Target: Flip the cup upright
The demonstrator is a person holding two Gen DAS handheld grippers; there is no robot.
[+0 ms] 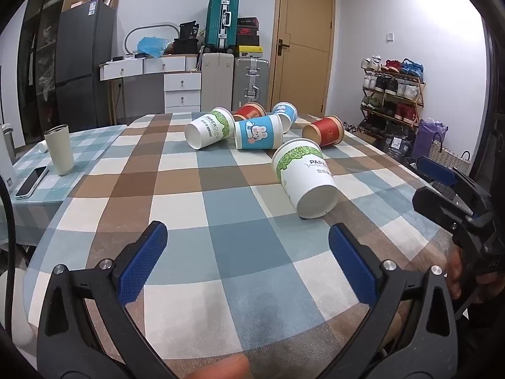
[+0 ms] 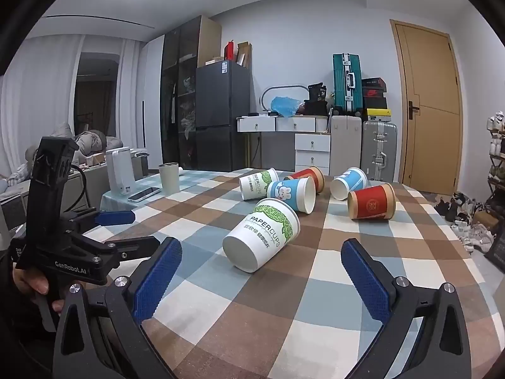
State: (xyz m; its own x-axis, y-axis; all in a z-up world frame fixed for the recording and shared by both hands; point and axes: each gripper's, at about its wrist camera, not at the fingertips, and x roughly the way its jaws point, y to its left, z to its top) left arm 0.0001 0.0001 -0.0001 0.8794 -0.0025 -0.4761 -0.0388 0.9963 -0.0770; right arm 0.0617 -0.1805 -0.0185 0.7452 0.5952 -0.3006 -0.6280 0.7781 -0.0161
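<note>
- Paper cups, six in all, lie on their sides on the checked tablecloth (image 1: 202,208); none stands upright.
- Nearest is a white cup with green leaf print (image 2: 262,237), base toward both cameras and mouth pointing away, apart from the rest.
- Behind it lies a blue rabbit cup (image 2: 292,194), just beside a second white-and-green cup (image 2: 257,183) — whether they touch cannot be told.
- Further back: a red cup (image 2: 307,177), a second blue cup (image 2: 348,183) and, off to the right, another red cup (image 2: 372,205) lying separately.
- Left gripper (image 1: 247,262): jaws spread wide, nothing between the blue pads, hovering over bare cloth short of the nearest cup.
- Right gripper (image 2: 262,279): jaws likewise released and holding nothing; the nearest cup lies just ahead, roughly in line with the gap.
- Nothing stands between either gripper and the nearest cup; the cluster behind crowds its far side.
- At the table's left edge stand a pale tumbler (image 1: 60,150), upright, with a phone (image 1: 31,181) lying flat near it — both well apart from the cups.
- Around the room: a dark fridge (image 1: 83,63), white drawers (image 1: 181,90), stacked suitcases (image 1: 221,22), a door (image 1: 304,44) and a shoe rack (image 1: 391,91).
</note>
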